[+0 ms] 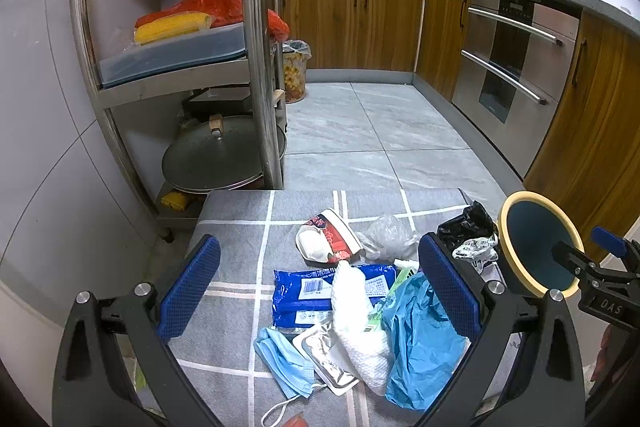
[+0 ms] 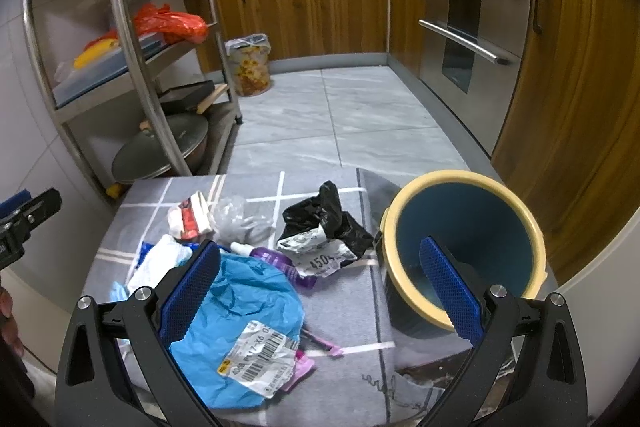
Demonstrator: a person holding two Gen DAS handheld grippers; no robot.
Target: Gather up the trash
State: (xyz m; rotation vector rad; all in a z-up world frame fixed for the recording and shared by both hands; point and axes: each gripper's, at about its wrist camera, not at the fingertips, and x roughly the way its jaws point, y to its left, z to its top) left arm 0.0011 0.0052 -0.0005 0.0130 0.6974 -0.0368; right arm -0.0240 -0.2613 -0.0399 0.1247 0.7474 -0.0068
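Observation:
Trash lies heaped on a grey checked cloth [image 1: 236, 235]: a blue wet-wipe pack [image 1: 304, 293], a white crumpled towel [image 1: 356, 311], a blue face mask [image 1: 280, 359], a foil pouch [image 1: 324, 355], a blue plastic bag [image 2: 244, 295] with a barcode label, a black bag [image 2: 328, 215], a clear bag [image 2: 236, 213], a crushed red-white cup [image 1: 326, 237] and a purple tube [image 2: 276, 261]. A blue bin with a cream rim [image 2: 464, 247] stands at the right. My left gripper [image 1: 320, 283] hangs open above the heap. My right gripper [image 2: 316, 287] is open, its left finger over the blue bag, its right finger before the bin.
A steel shelf rack [image 1: 256, 39] with corn, a pot lid and red bags stands at the left. A floral waste bin [image 2: 250, 67] sits on the tiled floor beyond. Wooden cabinets and a steel oven [image 2: 468, 27] line the right side and back.

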